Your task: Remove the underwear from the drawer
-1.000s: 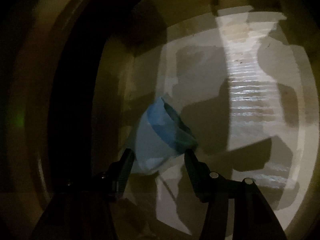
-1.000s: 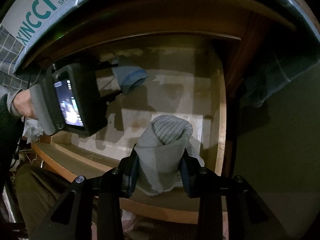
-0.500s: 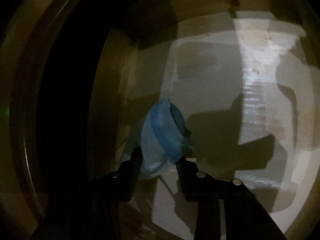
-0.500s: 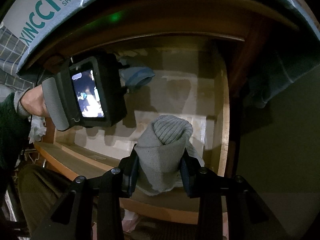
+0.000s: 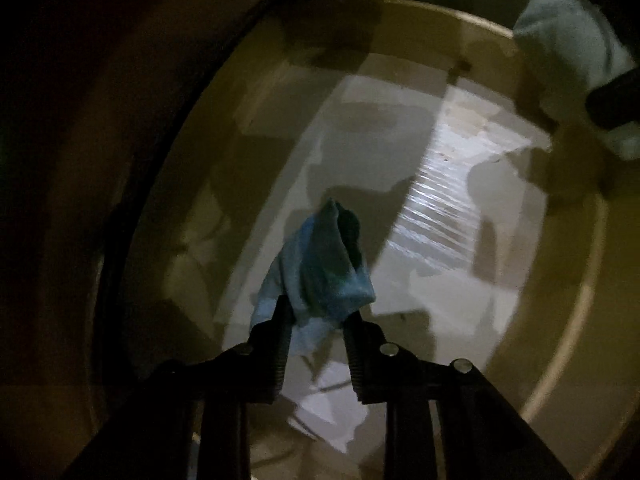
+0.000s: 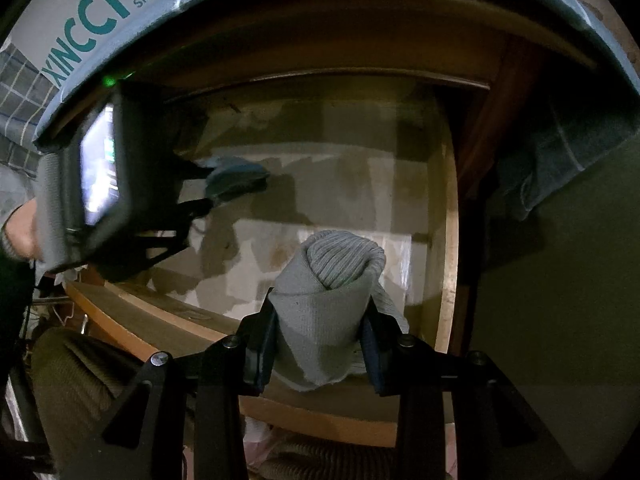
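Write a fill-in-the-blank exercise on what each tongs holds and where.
1. The left tongs pinch a rolled garment whose colour is ____.
2. The right tongs are shut on a rolled garment whose colour is ____.
3. Under both garments lies the pale floor of an open wooden ____.
4. The box above it reads VOGUE ____.

Missing words: blue; grey; drawer; SHOES

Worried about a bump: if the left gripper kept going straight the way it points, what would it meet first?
Probably the drawer's pale lined floor; nothing else shows beyond the blue garment clamped in the left gripper, though depth is unclear.
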Demonstrator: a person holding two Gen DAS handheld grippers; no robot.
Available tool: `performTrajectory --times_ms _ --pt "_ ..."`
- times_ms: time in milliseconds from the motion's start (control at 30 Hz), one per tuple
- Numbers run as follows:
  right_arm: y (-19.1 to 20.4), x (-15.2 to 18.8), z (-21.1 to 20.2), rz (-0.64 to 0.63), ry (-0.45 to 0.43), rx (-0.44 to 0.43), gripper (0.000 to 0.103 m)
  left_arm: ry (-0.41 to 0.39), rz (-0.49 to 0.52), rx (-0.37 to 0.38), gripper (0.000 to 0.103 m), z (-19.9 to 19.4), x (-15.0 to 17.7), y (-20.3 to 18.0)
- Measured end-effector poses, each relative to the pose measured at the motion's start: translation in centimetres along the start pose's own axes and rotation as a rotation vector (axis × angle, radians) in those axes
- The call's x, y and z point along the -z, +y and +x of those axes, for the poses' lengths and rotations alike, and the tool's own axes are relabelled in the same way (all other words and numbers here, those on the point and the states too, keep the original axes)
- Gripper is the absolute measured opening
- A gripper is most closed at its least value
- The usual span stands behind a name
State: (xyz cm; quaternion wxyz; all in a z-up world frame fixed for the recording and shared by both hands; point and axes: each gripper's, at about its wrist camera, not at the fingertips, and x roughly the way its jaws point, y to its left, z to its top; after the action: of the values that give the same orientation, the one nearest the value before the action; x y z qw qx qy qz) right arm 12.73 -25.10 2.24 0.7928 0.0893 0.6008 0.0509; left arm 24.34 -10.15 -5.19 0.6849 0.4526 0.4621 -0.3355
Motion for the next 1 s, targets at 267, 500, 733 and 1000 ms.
performTrajectory --times_ms 267,500,733,1000 --pt "-0.2 0.1 0.0 0.0 -0.005 0.001 0.034 -0.016 -0.205 0.078 0.022 -3.3 2.7 0.2" --pt "0.0 -0.1 0.1 -0.009 -0.007 0.02 0.034 -0.047 -0.366 0.072 0.021 -4.8 4.0 -0.7" --pt "0.0 -0.1 0.2 -0.012 -0.004 0.04 0.033 -0.082 -0.509 0.059 0.021 -6.2 4.7 -0.5" --pt "0.0 -0.3 0.5 -0.021 0.001 0.06 0.034 -0.152 -0.604 0.048 0.021 -10.2 5.4 -1.1"
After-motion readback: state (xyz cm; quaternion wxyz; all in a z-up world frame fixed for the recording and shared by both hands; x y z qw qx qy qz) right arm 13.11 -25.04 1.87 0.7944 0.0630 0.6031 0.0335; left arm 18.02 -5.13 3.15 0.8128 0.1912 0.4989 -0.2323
